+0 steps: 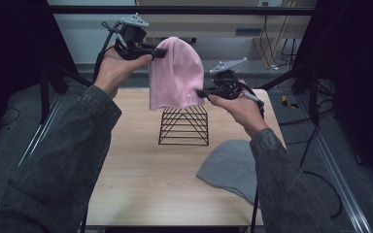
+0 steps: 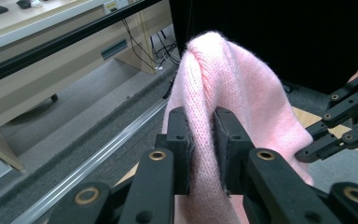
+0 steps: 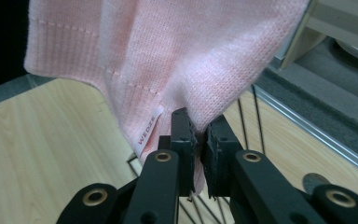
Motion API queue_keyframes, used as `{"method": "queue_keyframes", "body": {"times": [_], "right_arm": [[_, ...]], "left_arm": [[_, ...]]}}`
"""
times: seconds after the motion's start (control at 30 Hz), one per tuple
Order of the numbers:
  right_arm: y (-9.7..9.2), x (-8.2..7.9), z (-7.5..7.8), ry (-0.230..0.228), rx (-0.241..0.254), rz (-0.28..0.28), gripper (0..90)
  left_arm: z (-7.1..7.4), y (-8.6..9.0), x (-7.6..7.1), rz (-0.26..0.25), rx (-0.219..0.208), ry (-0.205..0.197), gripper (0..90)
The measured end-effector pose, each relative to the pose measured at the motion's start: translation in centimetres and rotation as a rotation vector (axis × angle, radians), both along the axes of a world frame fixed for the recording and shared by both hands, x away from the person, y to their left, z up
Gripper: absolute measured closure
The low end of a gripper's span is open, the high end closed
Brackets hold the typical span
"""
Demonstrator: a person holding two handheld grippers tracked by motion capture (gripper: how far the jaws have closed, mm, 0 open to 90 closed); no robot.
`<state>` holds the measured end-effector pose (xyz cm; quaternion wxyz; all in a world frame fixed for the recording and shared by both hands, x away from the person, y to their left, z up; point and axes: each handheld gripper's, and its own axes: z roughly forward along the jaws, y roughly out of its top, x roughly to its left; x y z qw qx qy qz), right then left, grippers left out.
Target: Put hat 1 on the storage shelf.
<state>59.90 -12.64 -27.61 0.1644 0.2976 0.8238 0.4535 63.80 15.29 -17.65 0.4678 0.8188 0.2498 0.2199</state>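
The left gripper [image 1: 161, 52] was pinched on the crown of a pink knitted hat [image 1: 175, 73], a fold of knit being pressed between its black pads [image 2: 183, 149] in the left gripper view. The right gripper [image 1: 200, 93] was clamped on the hat's ribbed lower edge, close to a small white label [image 3: 148, 130] sewn into the hem. Between the two grips the hat was held in the air, crown up and toward the person's left, hem down and toward the right, spread fairly flat and hanging just above a black wire stand [image 1: 184, 125] near the middle of the wooden table [image 1: 141, 174]. From the high view the hem seemed to be at the level of the stand's peak; whether cloth and wire were touching could not be told.

The lifting and gripping part of the work was judged to be done, since the hat was clear of the tabletop and secured at both ends. The placing was judged to remain: the hat was not yet draped over or seated on the stand, and both grips were yet to be released. A second, grey hat [image 1: 230, 167] was lying flat at the near right corner of the table, partly covered by the right sleeve [image 1: 277, 174], untouched, and it was likely to be handled afterwards.
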Motion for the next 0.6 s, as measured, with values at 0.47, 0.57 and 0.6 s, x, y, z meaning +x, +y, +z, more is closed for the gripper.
{"method": "queue_keyframes", "body": {"times": [0.47,0.57,0.6], "right_arm": [[-0.9,2.0,-2.5,0.017,-0.040,-0.052,83.6],[-1.1,1.9,-2.7,0.015,-0.045,-0.054,83.6],[-1.1,1.8,-2.8,0.016,-0.042,-0.055,83.6]], "left_arm": [[-2.8,-1.9,2.6,-0.024,0.028,0.012,77.3],[-3.0,-2.2,2.6,-0.027,0.027,0.008,77.3],[-3.1,-2.3,2.5,-0.033,0.030,0.003,77.3]]}}
